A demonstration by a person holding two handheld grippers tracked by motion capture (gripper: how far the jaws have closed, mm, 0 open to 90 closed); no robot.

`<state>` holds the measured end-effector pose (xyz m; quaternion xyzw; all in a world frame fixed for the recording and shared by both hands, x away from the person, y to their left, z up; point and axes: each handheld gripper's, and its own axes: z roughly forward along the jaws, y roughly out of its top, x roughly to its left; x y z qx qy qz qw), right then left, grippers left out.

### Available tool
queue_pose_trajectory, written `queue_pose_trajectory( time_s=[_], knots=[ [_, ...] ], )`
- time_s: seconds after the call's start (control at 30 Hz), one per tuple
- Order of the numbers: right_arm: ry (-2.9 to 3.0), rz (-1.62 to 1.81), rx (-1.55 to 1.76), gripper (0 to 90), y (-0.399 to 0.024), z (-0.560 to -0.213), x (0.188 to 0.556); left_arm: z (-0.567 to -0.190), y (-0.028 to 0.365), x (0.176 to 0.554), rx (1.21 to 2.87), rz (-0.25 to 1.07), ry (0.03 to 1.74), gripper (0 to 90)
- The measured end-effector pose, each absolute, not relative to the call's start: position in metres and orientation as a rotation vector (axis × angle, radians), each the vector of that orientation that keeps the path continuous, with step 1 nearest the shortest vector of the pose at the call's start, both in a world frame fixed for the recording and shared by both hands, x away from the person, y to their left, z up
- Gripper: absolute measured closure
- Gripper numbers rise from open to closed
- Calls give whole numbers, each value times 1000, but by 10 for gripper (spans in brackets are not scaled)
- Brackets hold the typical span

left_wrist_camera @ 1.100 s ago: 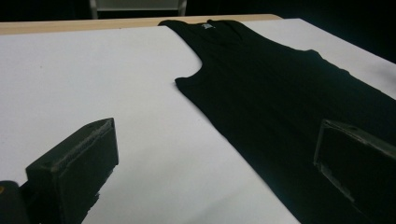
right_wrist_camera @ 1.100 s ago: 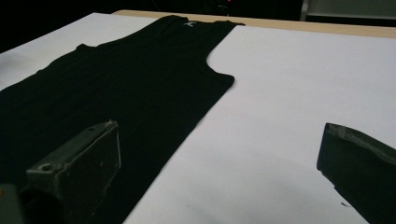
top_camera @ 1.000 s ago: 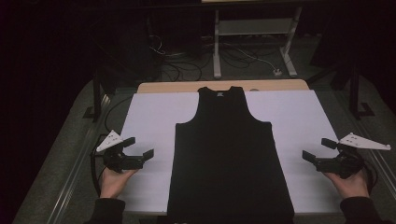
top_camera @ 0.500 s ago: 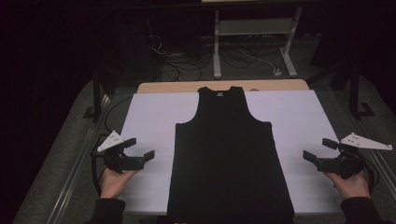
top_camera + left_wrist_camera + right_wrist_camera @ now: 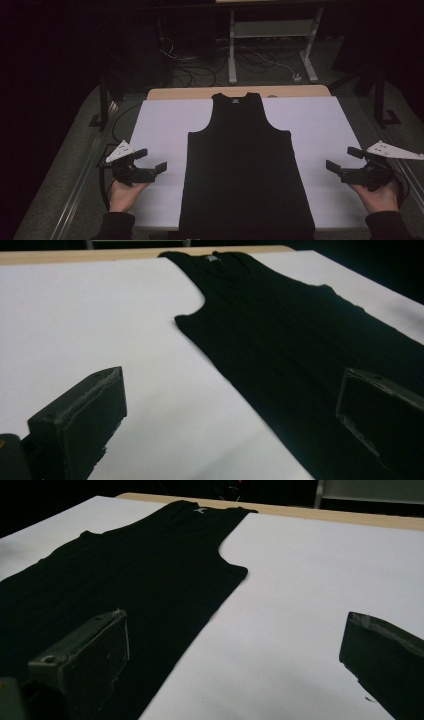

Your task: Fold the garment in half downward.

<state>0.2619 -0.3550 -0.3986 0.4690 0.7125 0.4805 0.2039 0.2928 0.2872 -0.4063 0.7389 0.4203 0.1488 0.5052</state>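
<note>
A black sleeveless top (image 5: 245, 165) lies flat and spread out in the middle of the white table cover (image 5: 160, 130), neck toward the far edge. My left gripper (image 5: 151, 161) hovers open just left of the top's left side, jaws pointing toward it. My right gripper (image 5: 343, 160) is open off the top's right side, farther from the cloth. In the left gripper view the top (image 5: 300, 335) runs from the far centre down under the right jaw. In the right gripper view the top (image 5: 135, 570) fills the left half, its left jaw over the cloth.
A wooden table edge (image 5: 240, 92) shows beyond the white cover. Behind it stand a metal table frame (image 5: 272, 45) and loose cables (image 5: 200, 60) on the floor. A dark stand (image 5: 102, 100) rises at the left, another (image 5: 380, 100) at the right.
Both grippers have barely shifted; the left one has eased slightly nearer the top. The top lies as before.
</note>
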Motion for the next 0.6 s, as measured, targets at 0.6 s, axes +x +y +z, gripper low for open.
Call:
queue_pose_trajectory(
  time_s=[0.6],
  knots=[
    [2058, 1334, 1285, 0, -344, -376, 294, -390, 291, 316, 1791, 365, 1007, 0]
  ],
)
